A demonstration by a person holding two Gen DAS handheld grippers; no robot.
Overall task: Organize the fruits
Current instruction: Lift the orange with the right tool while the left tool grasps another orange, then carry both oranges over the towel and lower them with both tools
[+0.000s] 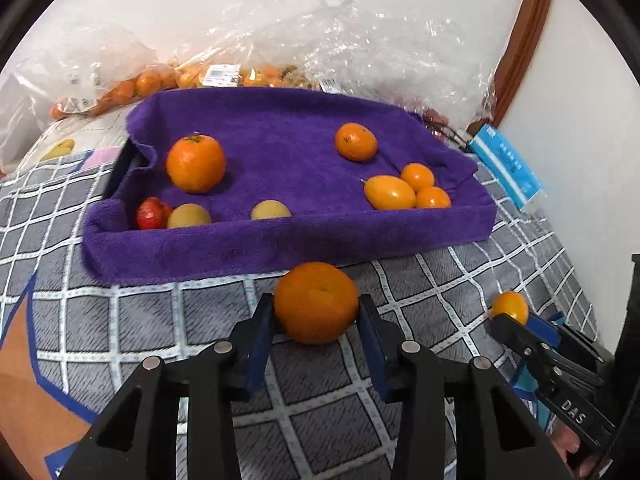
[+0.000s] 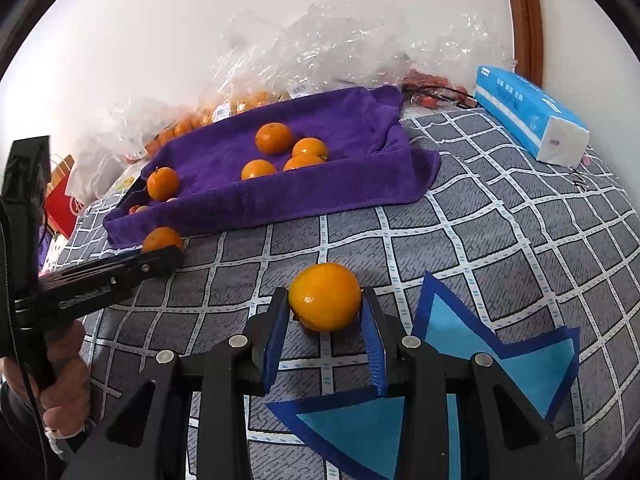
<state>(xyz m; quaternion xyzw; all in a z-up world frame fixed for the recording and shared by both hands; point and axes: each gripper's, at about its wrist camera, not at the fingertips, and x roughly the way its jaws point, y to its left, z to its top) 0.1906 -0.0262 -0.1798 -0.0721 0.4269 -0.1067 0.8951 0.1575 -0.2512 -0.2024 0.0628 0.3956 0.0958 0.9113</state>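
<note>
We held a large orange (image 1: 316,302) pinched in our left gripper (image 1: 317,312) over the checked bedcover (image 1: 120,320), just before the purple-towelled tray (image 1: 280,240). Our right gripper (image 2: 326,308) clamped a smaller orange (image 2: 325,296) nearby. More fruit (image 1: 195,163) lay in the tray.

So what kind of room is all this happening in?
Probably a bedroom at home: the fruit lies on a grey checked bedspread, with shop fruit bags, a tissue pack and a wooden door frame by the wall.
</note>
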